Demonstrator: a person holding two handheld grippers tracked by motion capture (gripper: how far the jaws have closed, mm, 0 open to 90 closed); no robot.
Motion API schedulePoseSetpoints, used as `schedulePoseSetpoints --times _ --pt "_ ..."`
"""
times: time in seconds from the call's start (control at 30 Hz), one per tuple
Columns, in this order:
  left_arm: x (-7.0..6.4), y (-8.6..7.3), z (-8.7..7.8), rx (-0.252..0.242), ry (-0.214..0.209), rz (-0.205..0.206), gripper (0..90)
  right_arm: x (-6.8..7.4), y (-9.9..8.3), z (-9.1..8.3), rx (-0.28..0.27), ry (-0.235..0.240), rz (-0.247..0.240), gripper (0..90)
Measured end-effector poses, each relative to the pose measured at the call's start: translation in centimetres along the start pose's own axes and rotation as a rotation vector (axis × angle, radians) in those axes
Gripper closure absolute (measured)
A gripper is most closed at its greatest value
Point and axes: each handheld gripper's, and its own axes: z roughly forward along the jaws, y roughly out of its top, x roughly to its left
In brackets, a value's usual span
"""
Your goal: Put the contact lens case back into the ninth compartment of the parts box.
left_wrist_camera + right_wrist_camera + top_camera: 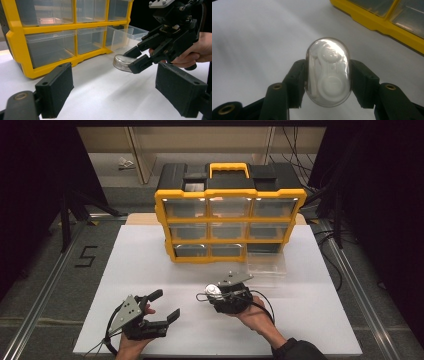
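Note:
A clear oval plastic case (328,72) with white earphones inside is clamped between the jaws of my right gripper (328,82). That case (214,292) hangs just above the white table, in front of the organizer, held by the right gripper (212,295). From the left gripper view the case (121,63) shows as a curved clear shell in the right gripper (136,58). My left gripper (164,305) sits at the near left, open, nothing between its jaws. Its pads (55,92) stand wide apart.
A yellow and black drawer organizer (230,222) with clear drawers stands at the table's middle back. One clear drawer (266,266) lies pulled out on the white table (310,320) at the organizer's front right. Dark floor and rails surround the table.

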Motion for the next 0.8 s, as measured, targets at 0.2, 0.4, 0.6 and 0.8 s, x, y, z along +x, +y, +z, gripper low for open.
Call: schedulePoseSetpoints --times 0.2,0.4,0.6,0.8 --pt "0.0 0.0 0.0 -0.002 -0.001 -0.001 14.2 -0.3 0.2 -0.4 -0.017 -0.003 0.005 49.6" --pt "0.0 0.0 0.0 -0.002 -0.001 0.001 14.2 -0.6 0.4 -0.9 -0.034 -0.007 0.011 49.6" --pt "0.0 0.0 0.0 -0.002 -0.001 0.000 14.2 -1.1 0.7 -1.6 -0.060 -0.015 0.013 49.6" --pt "0.0 0.0 0.0 -0.002 -0.001 0.001 14.2 -1.4 0.9 -2.2 -0.077 -0.019 0.025 49.6"
